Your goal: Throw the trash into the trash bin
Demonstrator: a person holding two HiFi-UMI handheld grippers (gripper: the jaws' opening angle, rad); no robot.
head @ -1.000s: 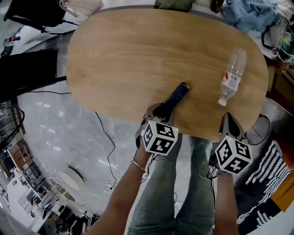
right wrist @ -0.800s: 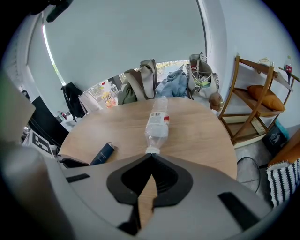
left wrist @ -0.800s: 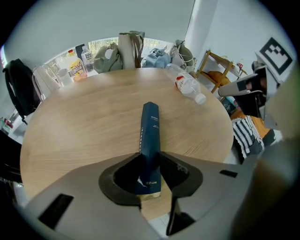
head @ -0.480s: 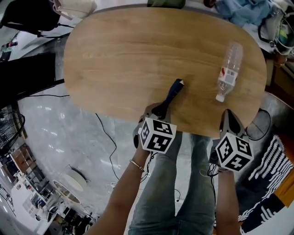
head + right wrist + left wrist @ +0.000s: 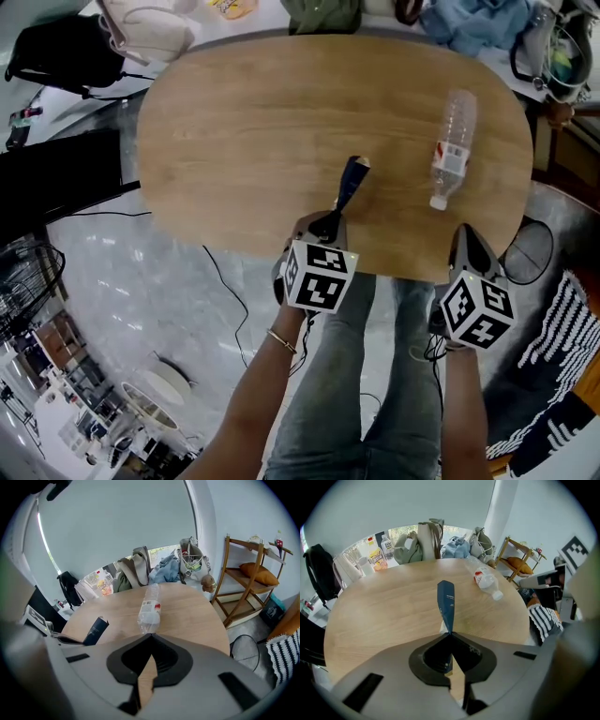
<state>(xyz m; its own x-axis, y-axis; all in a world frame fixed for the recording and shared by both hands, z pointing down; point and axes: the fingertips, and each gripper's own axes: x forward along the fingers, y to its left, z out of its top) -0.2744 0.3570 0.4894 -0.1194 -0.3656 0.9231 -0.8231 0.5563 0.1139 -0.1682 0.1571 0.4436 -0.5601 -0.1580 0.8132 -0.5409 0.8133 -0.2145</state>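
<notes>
The dark blue packet [image 5: 351, 182], over the near part of the bench [image 5: 234, 122], is being pinched by its near end in the left gripper's [image 5: 332, 216] fingers, which have just been closing. The right gripper's [image 5: 466, 238] fingers are being held together, empty. The thin packet is best being kept firmly clamped while lifted clear, since it could slip.

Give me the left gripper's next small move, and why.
Probably lift straight up. The left gripper has just been closing and now pinches the dark blue packet by its near end. I cannot tell if the far end has cleared the table, so gain height before heading for a bin.
</notes>
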